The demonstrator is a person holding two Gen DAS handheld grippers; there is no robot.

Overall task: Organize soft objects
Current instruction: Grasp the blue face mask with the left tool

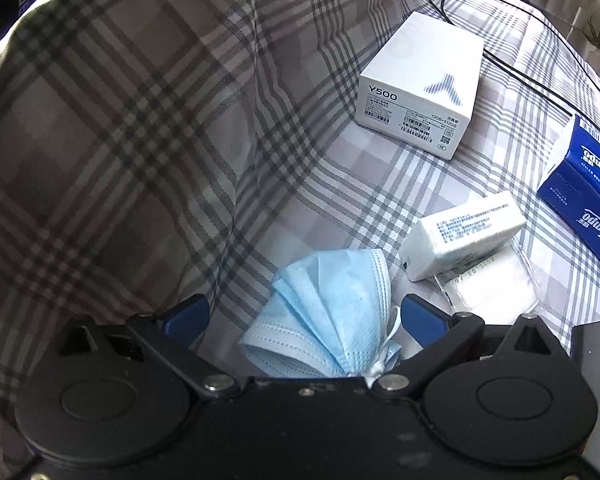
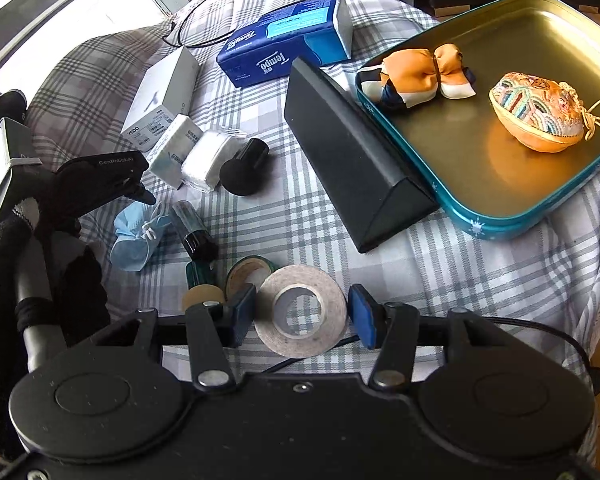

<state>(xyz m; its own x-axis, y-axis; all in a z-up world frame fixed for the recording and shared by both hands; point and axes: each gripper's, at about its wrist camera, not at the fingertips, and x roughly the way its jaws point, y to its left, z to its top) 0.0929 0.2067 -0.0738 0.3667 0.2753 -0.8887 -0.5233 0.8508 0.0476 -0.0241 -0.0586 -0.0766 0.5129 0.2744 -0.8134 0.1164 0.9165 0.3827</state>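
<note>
Lying crumpled on the checked cloth of the desk (image 1: 380, 168), the blue face mask (image 1: 332, 312) is framed by the wide-spread jaws of the left hand-held gripper (image 1: 304, 316), untouched. The right hand-held gripper (image 2: 302, 316) is held narrowly apart around a tape roll (image 2: 300, 316), without visible contact.

Light blue face mask (image 1: 332, 308), folded and crumpled, white ear loops bunched at one end, lies on the plaid-covered surface (image 2: 440, 264). Orange-and-white scarf (image 2: 420, 74) with navy edge, knotted into a bundle, sits in the teal tray (image 2: 512, 220) at its far corner. Embroidered orange pouch (image 2: 538, 114) with cream cord lies beside it, apart.
</note>
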